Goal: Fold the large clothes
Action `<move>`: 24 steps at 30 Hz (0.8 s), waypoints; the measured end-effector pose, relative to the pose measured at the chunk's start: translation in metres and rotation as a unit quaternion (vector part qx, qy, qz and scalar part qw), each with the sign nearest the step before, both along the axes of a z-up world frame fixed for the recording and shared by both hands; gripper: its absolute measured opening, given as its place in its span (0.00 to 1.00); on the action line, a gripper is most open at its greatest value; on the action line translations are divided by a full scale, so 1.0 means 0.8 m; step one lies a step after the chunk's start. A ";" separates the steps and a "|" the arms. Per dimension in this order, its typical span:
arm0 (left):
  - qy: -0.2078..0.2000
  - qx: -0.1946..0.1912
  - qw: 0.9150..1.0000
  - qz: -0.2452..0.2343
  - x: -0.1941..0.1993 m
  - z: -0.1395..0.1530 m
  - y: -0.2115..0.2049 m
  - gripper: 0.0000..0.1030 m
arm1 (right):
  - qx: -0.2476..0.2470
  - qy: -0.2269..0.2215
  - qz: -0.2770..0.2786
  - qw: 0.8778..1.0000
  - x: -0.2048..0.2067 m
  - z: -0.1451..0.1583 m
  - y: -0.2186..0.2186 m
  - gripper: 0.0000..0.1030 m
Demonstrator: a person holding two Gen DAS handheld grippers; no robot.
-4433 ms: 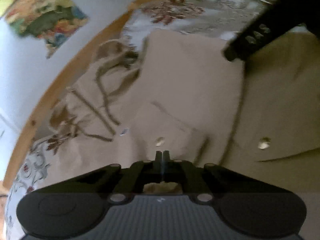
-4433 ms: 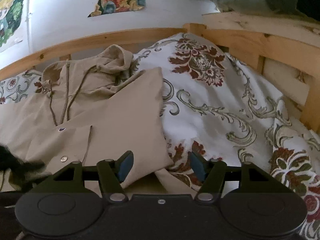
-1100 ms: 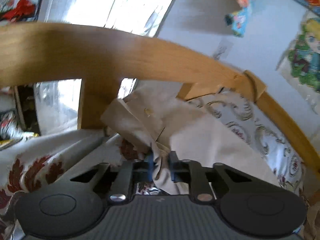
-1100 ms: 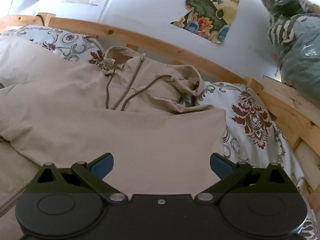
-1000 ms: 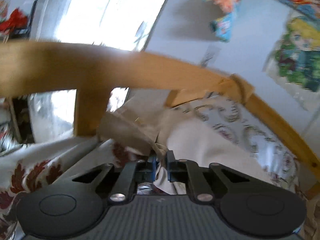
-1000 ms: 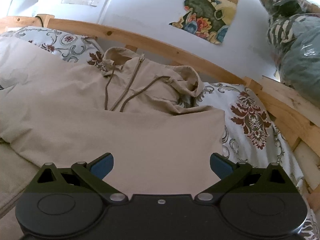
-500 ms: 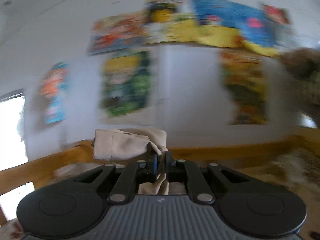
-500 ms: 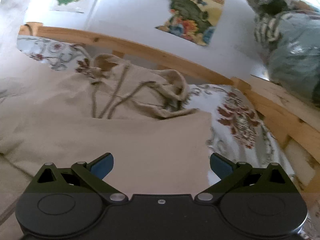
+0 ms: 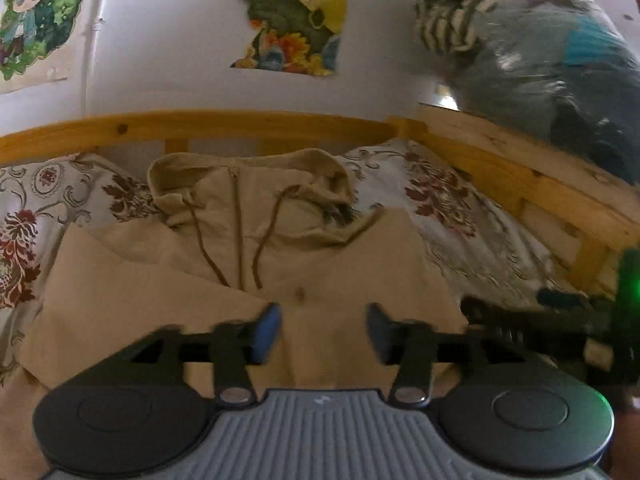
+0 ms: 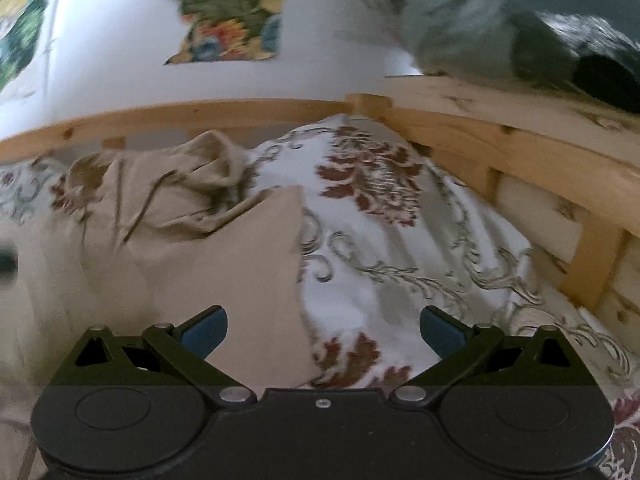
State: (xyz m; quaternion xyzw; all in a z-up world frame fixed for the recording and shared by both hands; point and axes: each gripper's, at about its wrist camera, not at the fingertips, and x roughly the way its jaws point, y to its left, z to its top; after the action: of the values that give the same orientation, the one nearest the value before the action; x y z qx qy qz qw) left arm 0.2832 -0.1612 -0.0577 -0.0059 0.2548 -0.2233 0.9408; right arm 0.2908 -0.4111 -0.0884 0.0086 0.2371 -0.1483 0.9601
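Note:
A beige hooded jacket [image 9: 248,248] lies on the bed with its zip and drawstrings up and its hood [image 9: 256,172] toward the headboard. Both sleeves are folded in over its front. My left gripper [image 9: 322,332] is open and empty just above the folded fabric. My right gripper [image 10: 322,330] is open wide and empty, over the jacket's right edge [image 10: 256,272] and the bedspread. The right gripper also shows at the right of the left wrist view [image 9: 560,320].
The floral bedspread [image 10: 400,248] covers the bed. A wooden bed frame [image 9: 240,124] runs along the back and the right side [image 10: 540,168]. Bagged clothes [image 9: 540,52] are piled above the right rail. Posters [image 9: 292,20] hang on the white wall.
My left gripper carried a sleeve across from the bed's left end, laid it over the jacket's front and opened. My right gripper stayed open and swung to the right.

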 end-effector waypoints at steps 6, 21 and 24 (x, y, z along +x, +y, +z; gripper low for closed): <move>0.013 0.045 0.999 0.019 -0.002 0.019 0.055 0.84 | 0.049 -0.020 0.024 0.998 -0.005 0.002 -0.003 0.99; 0.065 0.143 0.960 0.230 0.065 -0.018 0.227 0.93 | 0.089 0.083 0.146 0.982 0.019 -0.046 0.058 0.15; 0.079 0.104 0.954 0.271 0.092 -0.023 0.256 0.90 | 0.014 0.104 0.151 0.983 0.016 -0.048 0.074 0.00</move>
State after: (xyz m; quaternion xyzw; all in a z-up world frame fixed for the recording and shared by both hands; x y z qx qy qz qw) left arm 0.3566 0.0433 -0.0758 0.0058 0.3389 0.0687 0.9383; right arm 0.3034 -0.3523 -0.1267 -0.0293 0.3362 0.0021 0.9413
